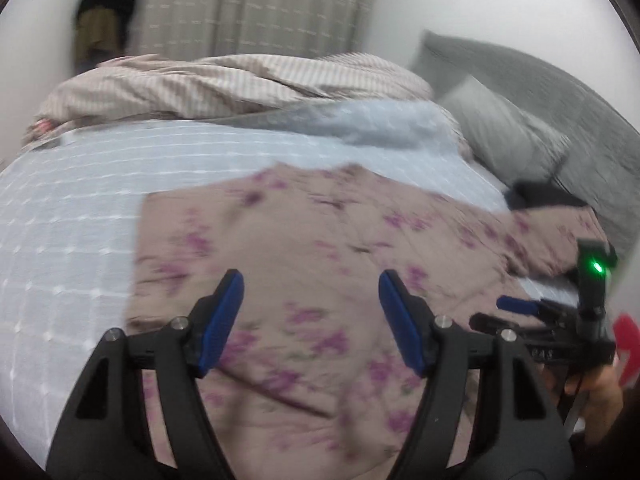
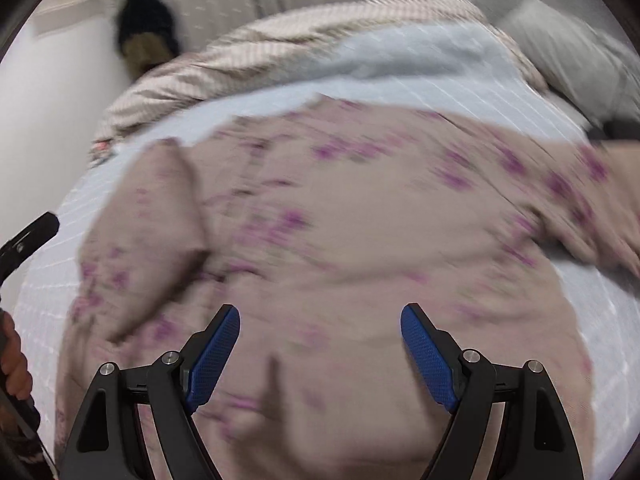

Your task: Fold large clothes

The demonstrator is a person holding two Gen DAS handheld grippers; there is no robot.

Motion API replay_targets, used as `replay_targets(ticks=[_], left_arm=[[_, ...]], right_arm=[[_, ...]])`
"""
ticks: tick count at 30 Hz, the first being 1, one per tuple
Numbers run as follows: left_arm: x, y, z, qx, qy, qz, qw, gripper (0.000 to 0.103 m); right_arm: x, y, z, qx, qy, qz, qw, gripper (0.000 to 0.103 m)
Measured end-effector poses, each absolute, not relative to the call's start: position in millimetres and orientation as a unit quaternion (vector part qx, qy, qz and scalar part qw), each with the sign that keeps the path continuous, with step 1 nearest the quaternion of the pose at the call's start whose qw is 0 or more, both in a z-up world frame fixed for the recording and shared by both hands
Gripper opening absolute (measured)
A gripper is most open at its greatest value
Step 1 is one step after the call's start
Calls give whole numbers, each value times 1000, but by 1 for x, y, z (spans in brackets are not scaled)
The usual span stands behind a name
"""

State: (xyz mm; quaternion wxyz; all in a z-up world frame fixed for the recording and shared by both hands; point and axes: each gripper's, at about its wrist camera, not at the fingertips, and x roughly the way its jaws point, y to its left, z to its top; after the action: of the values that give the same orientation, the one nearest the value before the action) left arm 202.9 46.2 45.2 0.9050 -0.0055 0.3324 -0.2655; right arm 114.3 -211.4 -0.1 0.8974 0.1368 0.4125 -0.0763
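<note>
Mauve floral garment (image 2: pixel 340 220) lies on bed (image 1: pixel 60 220) — soft, light; left gripper (image 1: pixel 312 320) and right gripper (image 2: pixel 320 352) both wide, empty; grasp its near hem corners.

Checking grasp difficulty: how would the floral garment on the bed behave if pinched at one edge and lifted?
The floral garment likely hangs limp: it lies creased, its sleeve folded over. It probably slides easily across the smooth blue bedsheet.

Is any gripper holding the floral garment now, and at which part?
Nothing is held. The left gripper and right gripper are open above the beige purple-flowered garment.
</note>
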Motion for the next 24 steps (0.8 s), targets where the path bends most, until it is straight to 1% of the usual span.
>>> replay_targets(ticks=[4, 5, 7, 10, 11, 13, 14, 16, 17, 20, 24], left_arm=[[220, 98, 29, -125, 344, -224, 903, 71], [229, 110, 24, -158, 358, -206, 897, 70], [238, 126, 18, -203, 354, -194, 892, 70], [248, 137, 14, -236, 345, -175, 892, 70], [250, 140, 13, -244, 343, -172, 891, 70], [253, 141, 12, -257, 335, -174, 890, 70], [253, 138, 11, -257, 332, -176, 890, 70], [254, 130, 8, -247, 331, -170, 895, 69], [253, 132, 6, -243, 332, -168, 896, 67], [254, 136, -1, -236, 337, -157, 898, 64], [259, 132, -7, -227, 339, -155, 900, 63]], right_arm=[[135, -138, 17, 93, 373, 18, 923, 80], [138, -119, 19, 82, 370, 43, 925, 80], [146, -84, 20, 56, 366, 84, 925, 79], [163, -36, 8, 8, 375, 113, 920, 79], [176, -19, -4, -18, 390, 112, 914, 77], [191, -3, -22, -62, 406, 94, 907, 57], [200, 1, -32, -91, 412, 78, 903, 42], [207, -3, -29, -84, 414, 97, 901, 22], [208, -9, -20, -78, 411, 98, 903, 16], [207, -34, 16, -62, 380, 78, 919, 15], [206, -105, 63, -18, 351, 18, 936, 14]])
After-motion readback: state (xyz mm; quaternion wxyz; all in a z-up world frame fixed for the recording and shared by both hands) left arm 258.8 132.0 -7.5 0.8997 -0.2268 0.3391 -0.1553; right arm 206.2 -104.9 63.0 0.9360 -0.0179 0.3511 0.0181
